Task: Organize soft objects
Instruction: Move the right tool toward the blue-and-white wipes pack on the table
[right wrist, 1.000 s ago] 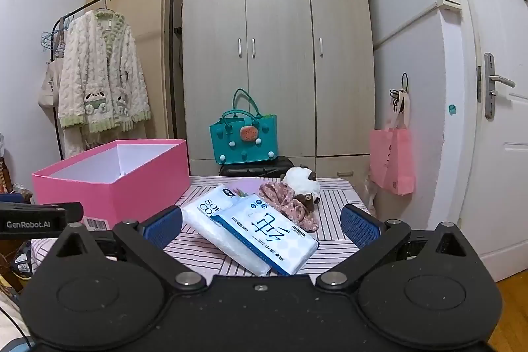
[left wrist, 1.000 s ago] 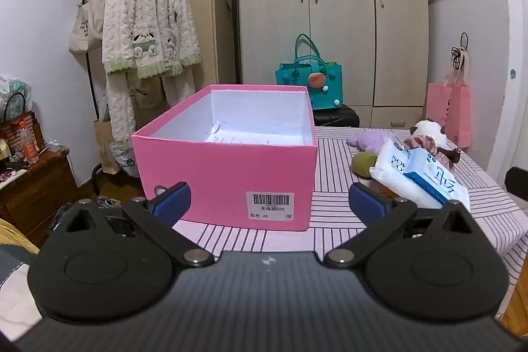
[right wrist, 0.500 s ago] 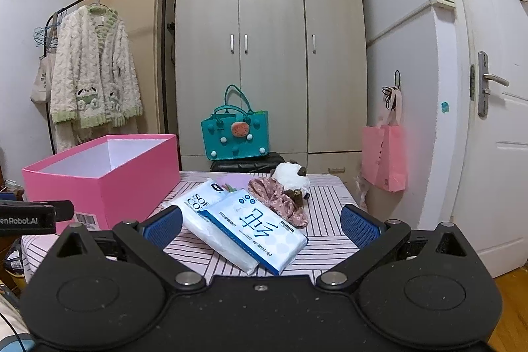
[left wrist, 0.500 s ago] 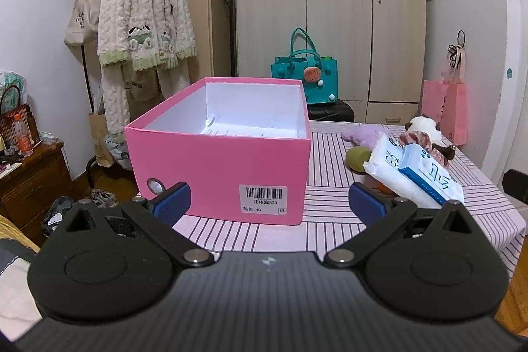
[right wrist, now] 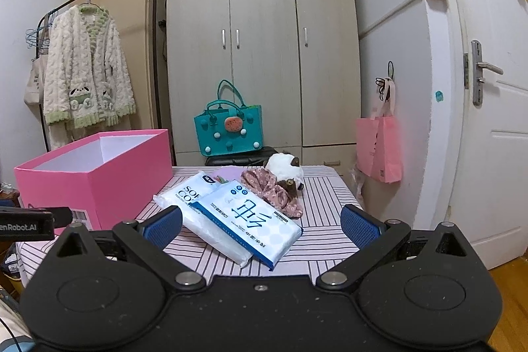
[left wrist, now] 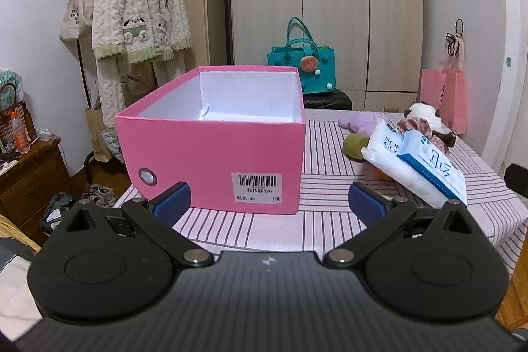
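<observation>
Hovering wide-fingered and empty, the left gripper [left wrist: 269, 198] faces the open pink cardboard box [left wrist: 214, 157], the right gripper [right wrist: 260, 225] two stacked white-and-blue plastic tissue packs [right wrist: 237, 213].

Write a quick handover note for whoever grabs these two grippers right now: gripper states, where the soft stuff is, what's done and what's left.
Left gripper: open, empty, facing the pink box.
Right gripper: open, empty, facing the pile of soft things.
Pink box: open, on the left of the striped table; only white paper shows inside.
Pile, right of the box: blue tissue pack lying on the white tissue pack; behind them the floral cloth, white plush, purple plush and a green item.
Done: nothing packed as far as can be seen.
Left: move every soft item into the box, probably the blue pack first.
</observation>
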